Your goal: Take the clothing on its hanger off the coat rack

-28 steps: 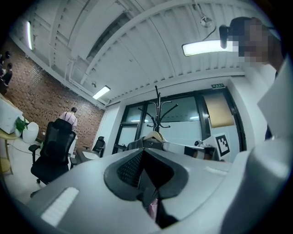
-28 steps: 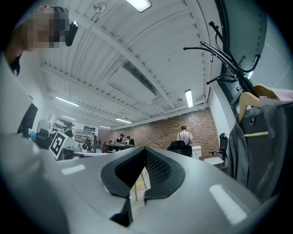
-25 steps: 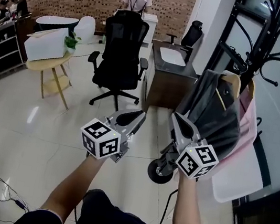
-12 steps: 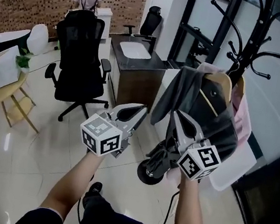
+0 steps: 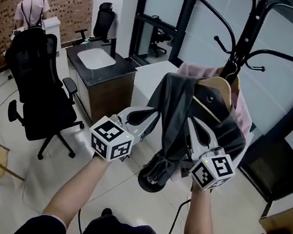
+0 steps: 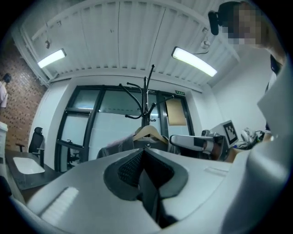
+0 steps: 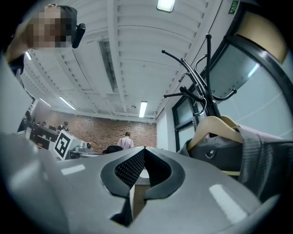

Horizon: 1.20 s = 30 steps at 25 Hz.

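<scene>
Plainly, the grey garment [image 5: 213,119] hangs on its wooden hanger [image 5: 216,87] from the black coat rack [image 5: 242,41], at the right of the scene before a glass wall. A pink garment [image 5: 242,104] hangs just behind it on the same rack.

Both grippers are held up near the clothing, side by side. The left gripper [image 5: 149,114] is just left of the grey garment's edge; its jaws are pressed together with nothing between them. The right gripper [image 5: 192,124] is in front of the garment's lower part. Its jaws also meet at the tips and grip nothing. In the right gripper view the hanger and garment lie to the right of the jaws, apart from them.

Far to the left stand a black office chair [image 5: 34,89] and a dark cabinet [image 5: 105,79]. A person [image 5: 31,5] stands beyond them by a brick wall.
</scene>
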Available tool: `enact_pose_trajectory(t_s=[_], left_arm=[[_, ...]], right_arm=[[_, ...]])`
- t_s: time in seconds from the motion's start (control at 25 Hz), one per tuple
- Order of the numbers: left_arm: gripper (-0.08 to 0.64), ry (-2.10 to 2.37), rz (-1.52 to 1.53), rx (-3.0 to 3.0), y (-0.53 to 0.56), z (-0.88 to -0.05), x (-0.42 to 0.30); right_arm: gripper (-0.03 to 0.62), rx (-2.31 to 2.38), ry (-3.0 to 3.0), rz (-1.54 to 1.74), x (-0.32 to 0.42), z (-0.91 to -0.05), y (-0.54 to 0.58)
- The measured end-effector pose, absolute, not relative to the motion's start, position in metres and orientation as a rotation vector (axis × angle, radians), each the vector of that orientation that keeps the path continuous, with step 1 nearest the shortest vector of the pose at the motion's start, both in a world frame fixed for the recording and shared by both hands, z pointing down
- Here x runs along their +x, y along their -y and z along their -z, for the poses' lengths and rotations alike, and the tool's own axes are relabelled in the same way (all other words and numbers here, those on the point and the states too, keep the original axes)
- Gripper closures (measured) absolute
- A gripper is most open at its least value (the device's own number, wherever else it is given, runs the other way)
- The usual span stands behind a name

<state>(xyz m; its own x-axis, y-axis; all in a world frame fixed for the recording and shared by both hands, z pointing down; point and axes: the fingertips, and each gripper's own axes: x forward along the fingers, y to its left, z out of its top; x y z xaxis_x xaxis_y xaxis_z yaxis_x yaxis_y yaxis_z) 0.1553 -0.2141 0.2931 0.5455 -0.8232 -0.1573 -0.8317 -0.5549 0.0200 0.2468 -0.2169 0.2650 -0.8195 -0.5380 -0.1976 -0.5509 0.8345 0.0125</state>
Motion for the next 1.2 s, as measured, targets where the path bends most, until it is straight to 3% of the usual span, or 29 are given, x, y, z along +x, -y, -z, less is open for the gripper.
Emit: enact_pose_trajectory(t_s=[0.44,1.0,1.2], left_arm=[[0.548,-1.191,-0.146,-2.835,0.263,-0.295,0.177],[0.545,-1.141,-0.028,-2.836,0.312,-0.306,0.205],[0.429,-1.147,0.078,-2.731,0.346,-0.293,0.21]], right_arm=[[0.591,-1.216,-2.746,-0.068,0.276,-0.282,0.239],[0.591,-1.328,-2.717,-0.055,0.298,-0.284,0.255],[0.591,-1.334,-2.717,-0.061,0.3,-0.282,0.262]])
